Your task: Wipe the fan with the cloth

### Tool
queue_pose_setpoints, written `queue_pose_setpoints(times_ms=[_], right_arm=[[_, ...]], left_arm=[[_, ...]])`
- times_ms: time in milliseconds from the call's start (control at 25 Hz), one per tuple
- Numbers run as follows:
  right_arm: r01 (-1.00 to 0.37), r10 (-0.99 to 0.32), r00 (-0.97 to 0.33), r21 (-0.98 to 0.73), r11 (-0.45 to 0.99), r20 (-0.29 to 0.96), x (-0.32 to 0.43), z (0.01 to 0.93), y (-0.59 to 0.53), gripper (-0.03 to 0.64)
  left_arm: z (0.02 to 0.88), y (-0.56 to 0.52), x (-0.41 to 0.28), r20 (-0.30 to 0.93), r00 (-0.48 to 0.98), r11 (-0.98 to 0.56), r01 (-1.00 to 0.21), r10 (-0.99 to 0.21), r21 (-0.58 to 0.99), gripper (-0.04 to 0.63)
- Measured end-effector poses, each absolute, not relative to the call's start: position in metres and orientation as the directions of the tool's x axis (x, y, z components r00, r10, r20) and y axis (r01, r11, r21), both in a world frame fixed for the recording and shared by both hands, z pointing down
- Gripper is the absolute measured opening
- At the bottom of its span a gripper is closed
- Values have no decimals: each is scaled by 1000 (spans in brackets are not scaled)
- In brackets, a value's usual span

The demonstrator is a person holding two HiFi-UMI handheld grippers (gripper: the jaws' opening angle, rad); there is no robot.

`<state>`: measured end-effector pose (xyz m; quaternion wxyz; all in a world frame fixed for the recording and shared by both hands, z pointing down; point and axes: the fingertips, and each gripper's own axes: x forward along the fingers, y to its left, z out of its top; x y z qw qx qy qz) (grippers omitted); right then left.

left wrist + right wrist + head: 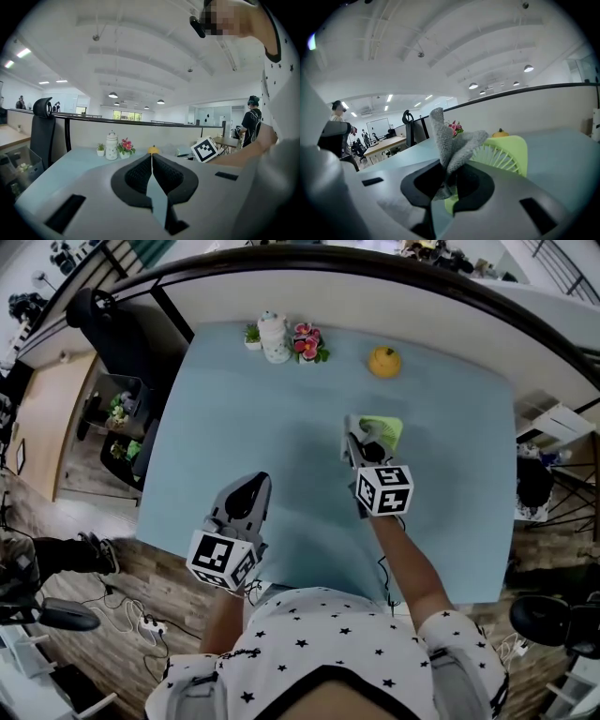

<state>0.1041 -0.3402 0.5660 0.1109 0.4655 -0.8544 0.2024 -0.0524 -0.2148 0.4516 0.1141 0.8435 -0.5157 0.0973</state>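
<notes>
The green fan [390, 430] lies on the tabletop [281, 409], right of its middle. Your right claw [449, 180] pinches the grey cloth [450, 140] just at the fan's near edge. Your left claw [151, 161] is pressed together with nothing in it, over the tabletop's near left part, well apart from the fan.

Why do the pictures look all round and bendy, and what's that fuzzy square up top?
Head view: the wide lens curves the edges of the pale blue table. Left gripper view: dark round rim, the white ceiling bows, and the mosaic patch was added afterwards to hide a face. Right gripper view: same round rim; the grey knitted cloth and lime-green plastic fan look sharp.
</notes>
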Motion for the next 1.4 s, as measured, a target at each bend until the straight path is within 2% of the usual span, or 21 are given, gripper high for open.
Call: queue_pose_setpoints(times_ms=[920, 1400], right_arm=[[-934, -848, -349, -216, 283, 398, 215, 566, -348, 49], [-946, -842, -319, -208, 251, 436, 230, 582, -344, 48]], left_arm=[[445, -233, -23, 259, 519, -514, -853, -814, 92, 31], [446, -234, -22, 264, 520, -516, -852, -812, 90, 32]])
